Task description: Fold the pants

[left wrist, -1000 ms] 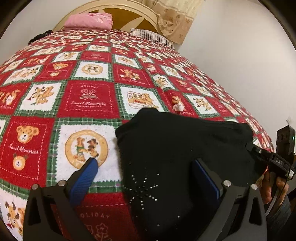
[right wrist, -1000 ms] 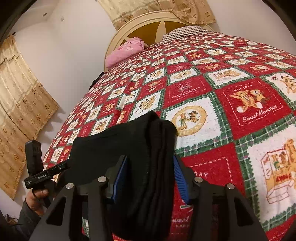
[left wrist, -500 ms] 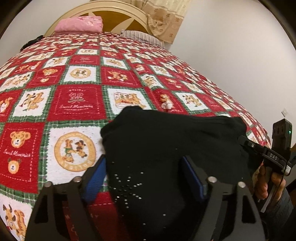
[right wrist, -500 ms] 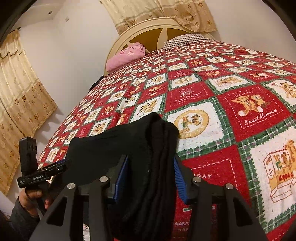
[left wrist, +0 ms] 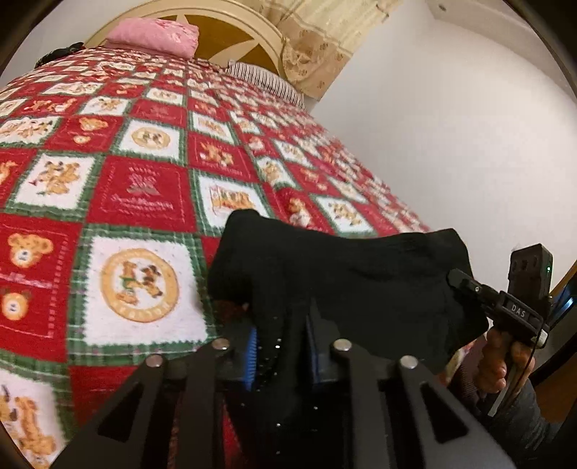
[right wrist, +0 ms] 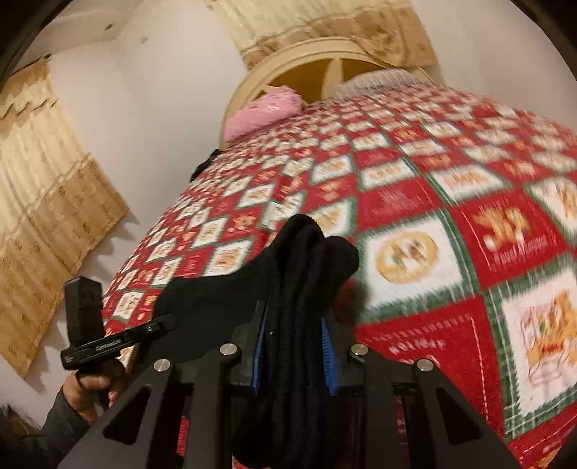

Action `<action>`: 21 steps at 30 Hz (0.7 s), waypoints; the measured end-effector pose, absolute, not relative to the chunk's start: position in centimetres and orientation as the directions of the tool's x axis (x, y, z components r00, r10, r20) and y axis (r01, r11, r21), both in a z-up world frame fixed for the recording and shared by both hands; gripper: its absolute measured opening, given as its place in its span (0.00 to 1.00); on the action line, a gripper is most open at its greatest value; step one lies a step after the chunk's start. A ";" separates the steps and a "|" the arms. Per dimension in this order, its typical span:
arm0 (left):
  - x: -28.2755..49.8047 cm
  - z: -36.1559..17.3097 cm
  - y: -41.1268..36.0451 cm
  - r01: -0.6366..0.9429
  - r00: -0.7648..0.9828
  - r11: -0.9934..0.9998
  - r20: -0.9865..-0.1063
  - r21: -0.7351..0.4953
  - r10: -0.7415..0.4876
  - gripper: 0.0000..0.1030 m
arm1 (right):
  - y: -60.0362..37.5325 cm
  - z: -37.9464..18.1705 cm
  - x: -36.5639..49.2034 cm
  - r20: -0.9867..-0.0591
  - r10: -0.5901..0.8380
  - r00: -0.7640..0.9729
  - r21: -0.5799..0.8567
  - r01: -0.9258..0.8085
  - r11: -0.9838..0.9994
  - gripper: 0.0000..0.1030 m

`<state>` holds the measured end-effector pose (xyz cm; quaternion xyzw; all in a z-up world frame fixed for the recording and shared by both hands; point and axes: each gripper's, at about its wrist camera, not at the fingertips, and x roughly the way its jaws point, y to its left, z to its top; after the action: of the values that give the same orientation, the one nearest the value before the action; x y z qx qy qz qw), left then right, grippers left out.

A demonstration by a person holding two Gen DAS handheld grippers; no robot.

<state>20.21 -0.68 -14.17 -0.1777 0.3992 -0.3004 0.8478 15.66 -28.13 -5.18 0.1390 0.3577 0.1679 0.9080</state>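
The black pants (left wrist: 346,274) hang bunched between both grippers, lifted above the red, white and green patchwork bedspread (left wrist: 137,202). My left gripper (left wrist: 281,346) is shut on a fold of the pants with small silver studs. My right gripper (right wrist: 294,346) is shut on a thick, several-layer edge of the pants (right wrist: 306,274). The right gripper's body also shows in the left wrist view (left wrist: 505,306), and the left gripper's body shows in the right wrist view (right wrist: 108,339). The part of the pants below the jaws is hidden.
A pink pillow (left wrist: 155,34) and a striped pillow (left wrist: 263,77) lie by the cream headboard (right wrist: 324,61). A white wall (left wrist: 450,126) runs along the bed's right side. Beige curtains (right wrist: 39,202) hang on the left.
My left gripper has closed from open onto the pants. Both grippers have lifted the pants off the bedspread, and the views have tilted upward.
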 end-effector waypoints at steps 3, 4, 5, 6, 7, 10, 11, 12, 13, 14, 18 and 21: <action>19.6 -12.8 1.4 0.369 0.524 0.750 -0.544 -0.549 -0.655 0.18 | -26.0 -3.4 16.7 -0.606 0.430 0.669 0.338 -0.273 0.901 0.26; 19.5 -12.5 2.1 0.365 0.531 0.751 -0.540 -0.550 -0.653 0.18 | -25.1 -3.0 17.3 -0.608 0.437 0.662 0.325 -0.295 0.899 0.26; 19.4 -12.2 2.9 0.358 0.547 0.762 -0.540 -0.540 -0.640 0.18 | -24.3 -2.7 17.9 -0.609 0.448 0.654 0.317 -0.317 0.894 0.26; 19.1 -11.7 4.0 0.348 0.567 0.775 -0.540 -0.527 -0.622 0.18 | -23.0 -2.5 18.9 -0.609 0.467 0.641 0.312 -0.348 0.884 0.26; 19.0 -11.5 5.1 0.335 0.583 0.785 -0.539 -0.521 -0.608 0.18 | -21.9 -2.4 19.7 -0.610 0.482 0.629 0.311 -0.369 0.876 0.26; 18.5 -10.6 9.2 0.277 0.635 0.817 -0.542 -0.505 -0.551 0.18 | -17.9 -2.5 22.4 -0.612 0.535 0.583 0.314 -0.442 0.840 0.26; 18.3 -10.4 10.5 0.254 0.654 0.831 -0.544 -0.495 -0.525 0.18 | -16.6 -2.6 23.1 -0.612 0.551 0.568 0.319 -0.460 0.829 0.26; 18.1 -10.2 12.0 0.225 0.673 0.844 -0.549 -0.487 -0.496 0.18 | -14.8 -2.9 24.2 -0.612 0.576 0.542 0.332 -0.485 0.809 0.26; 17.9 -10.2 13.2 0.200 0.686 0.853 -0.553 -0.482 -0.473 0.18 | -13.6 -3.2 25.0 -0.611 0.594 0.523 0.345 -0.500 0.794 0.26; 17.7 -10.3 14.4 0.174 0.698 0.863 -0.559 -0.474 -0.448 0.18 | -12.1 -3.5 25.9 -0.611 0.611 0.503 0.355 -0.516 0.780 0.26; 17.9 -11.7 18.1 0.079 0.713 0.891 -0.599 -0.447 -0.364 0.18 | -6.7 -5.7 28.7 -0.605 0.658 0.448 0.376 -0.568 0.732 0.26; 19.0 -14.2 19.2 0.019 0.681 0.897 -0.651 -0.441 -0.335 0.24 | -4.1 -7.9 30.5 -0.629 0.654 0.420 0.386 -0.562 0.732 0.26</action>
<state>18.97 19.23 -14.25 -0.2042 0.3869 -0.0988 0.8938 30.51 -4.13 -7.91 0.0577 0.3988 0.3618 0.8407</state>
